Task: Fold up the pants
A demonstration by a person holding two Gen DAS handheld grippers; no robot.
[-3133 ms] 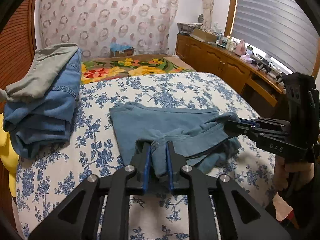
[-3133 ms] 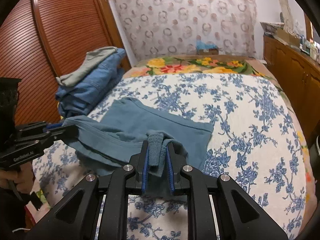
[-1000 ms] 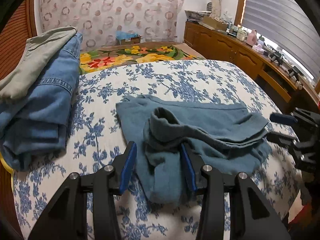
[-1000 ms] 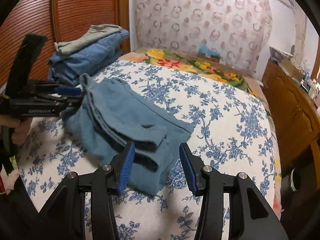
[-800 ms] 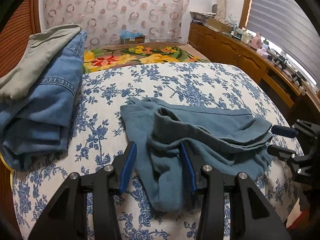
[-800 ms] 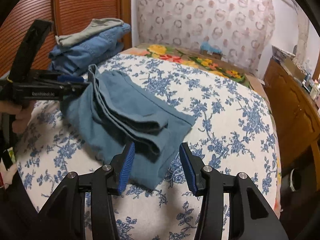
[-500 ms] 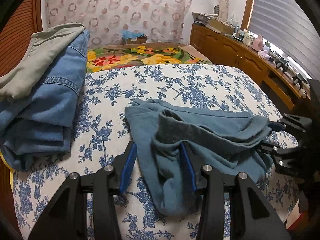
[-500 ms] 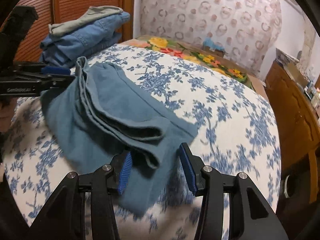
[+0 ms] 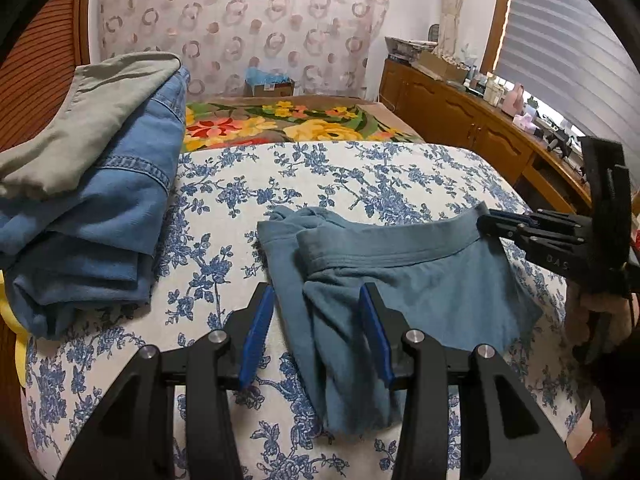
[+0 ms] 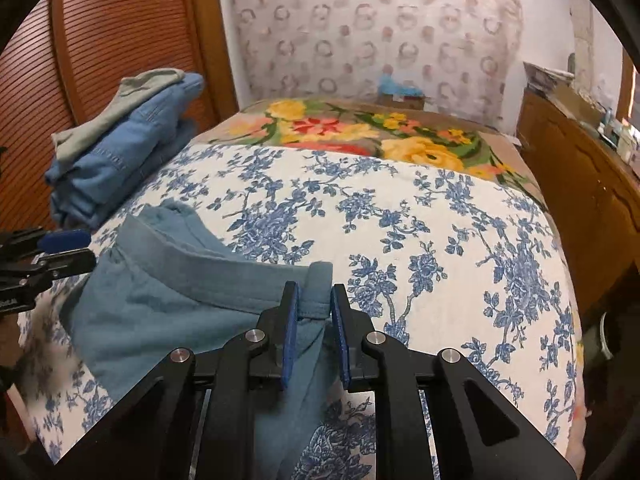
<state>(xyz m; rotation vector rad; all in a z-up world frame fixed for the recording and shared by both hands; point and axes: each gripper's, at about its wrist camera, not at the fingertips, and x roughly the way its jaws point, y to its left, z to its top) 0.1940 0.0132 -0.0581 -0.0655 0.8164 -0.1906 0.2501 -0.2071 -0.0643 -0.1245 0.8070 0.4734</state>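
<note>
The teal blue pants [image 9: 400, 280] lie partly folded on the blue-flowered bedspread [image 9: 360, 176]. My left gripper [image 9: 316, 304] is open, its blue pads on either side of the pants' left fold, not pinching it. My right gripper [image 10: 314, 300] is shut on the waistband end of the pants [image 10: 160, 300] and lifts it slightly. In the left wrist view the right gripper [image 9: 496, 224] holds the right end of the waistband. In the right wrist view the left gripper [image 10: 68, 248] shows at the far left, beside the cloth.
A stack of folded jeans with grey pants on top [image 9: 92, 184] sits at the bed's left side. A flowered blanket [image 9: 288, 120] lies farther back. A wooden wardrobe [image 10: 120, 40] stands left, a wooden sideboard [image 9: 480, 120] right.
Both grippers let go of the pants about a second ago. My right gripper has since moved in and closed on the waistband end, lifting it. My left gripper stays open.
</note>
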